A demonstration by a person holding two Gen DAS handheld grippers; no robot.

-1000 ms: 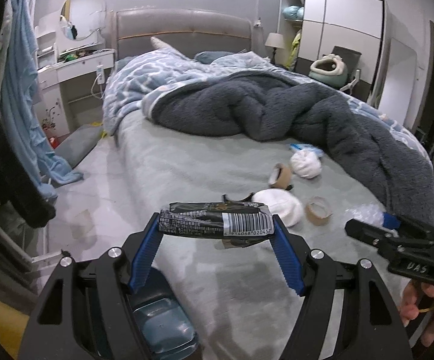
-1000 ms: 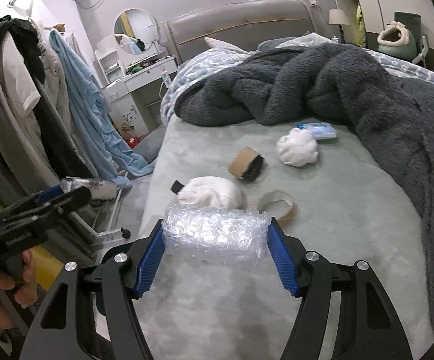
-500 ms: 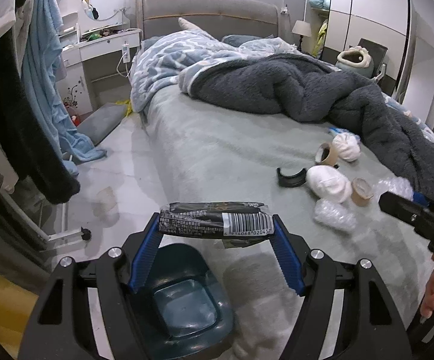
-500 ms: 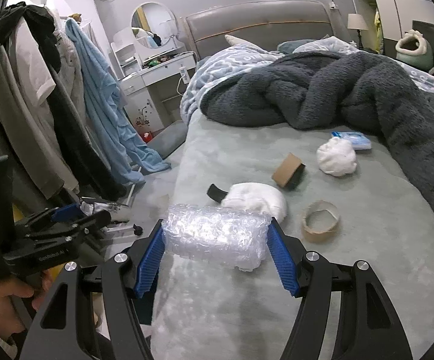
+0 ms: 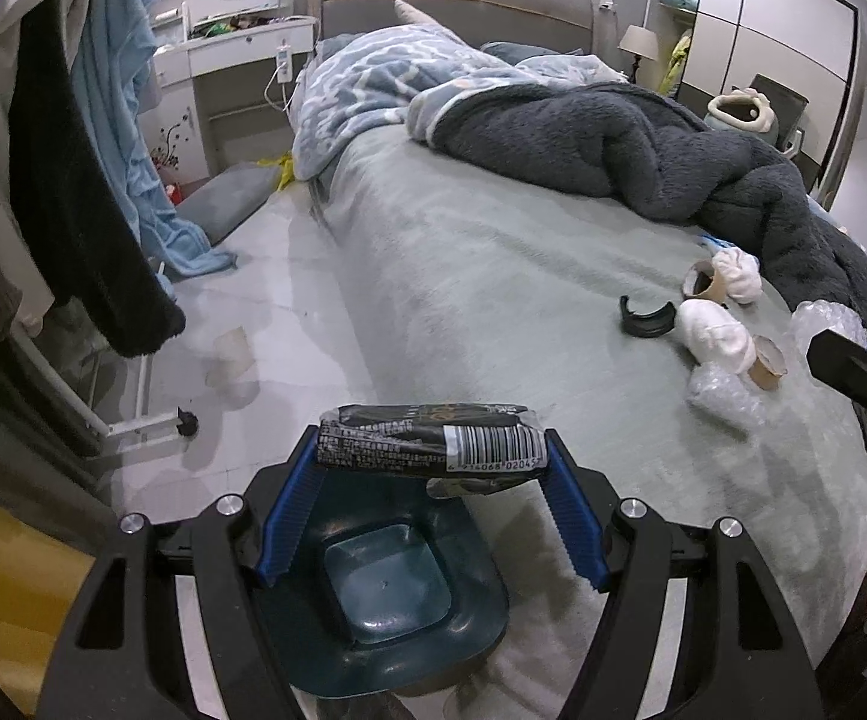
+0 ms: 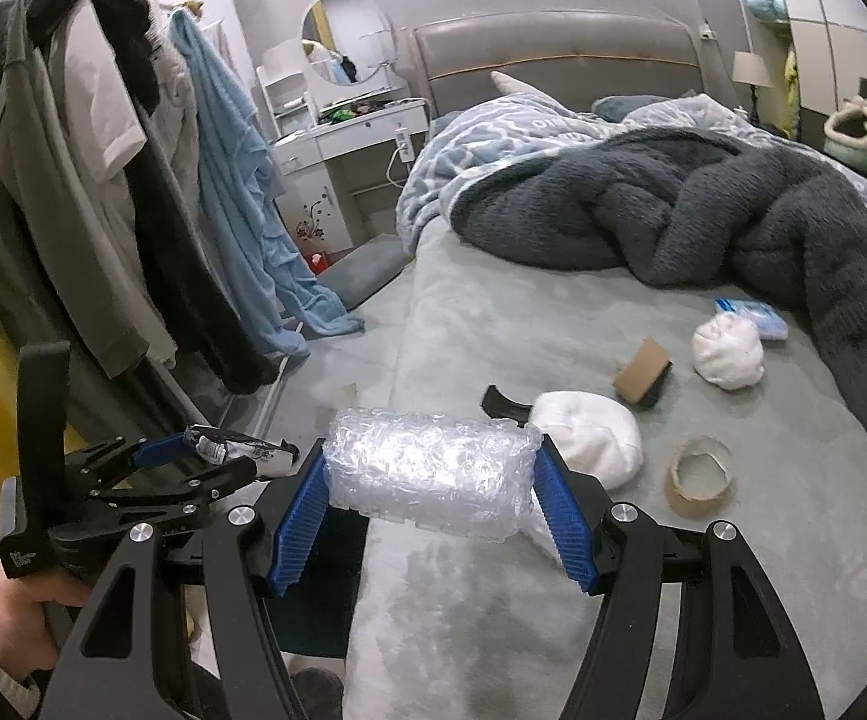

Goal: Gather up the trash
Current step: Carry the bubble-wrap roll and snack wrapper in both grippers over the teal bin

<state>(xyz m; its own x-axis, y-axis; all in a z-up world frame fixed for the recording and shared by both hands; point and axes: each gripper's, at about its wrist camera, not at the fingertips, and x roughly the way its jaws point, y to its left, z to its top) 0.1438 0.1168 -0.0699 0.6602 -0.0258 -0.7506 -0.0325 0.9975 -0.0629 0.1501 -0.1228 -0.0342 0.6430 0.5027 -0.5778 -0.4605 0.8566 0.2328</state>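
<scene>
My left gripper (image 5: 433, 468) is shut on a black wrapper (image 5: 427, 441) with a white barcode, held just above the open dark teal bin (image 5: 385, 606) on the floor beside the bed. My right gripper (image 6: 430, 483) is shut on a wad of clear bubble wrap (image 6: 430, 474) over the bed's near corner. From the right wrist view the left gripper (image 6: 217, 459) shows at lower left, a hand on its handle. On the bed lie two white wads (image 6: 589, 435) (image 6: 727, 351), a cardboard tape ring (image 6: 697, 474), a cardboard tube (image 6: 643, 369), a black curved piece (image 6: 502, 402) and more bubble wrap (image 5: 721, 396).
The grey-green bed (image 5: 493, 276) carries a heaped dark grey blanket (image 6: 703, 204) at the back. A clothes rack (image 6: 133, 180) with hanging garments stands left of the floor strip. A white dresser (image 5: 235, 60) and a grey cushion (image 5: 223, 204) sit beyond it.
My left gripper has swung left and down off the bed until the teal bin lies under the wrapper. My right gripper has drifted left toward the bed's edge. Both grips are unchanged.
</scene>
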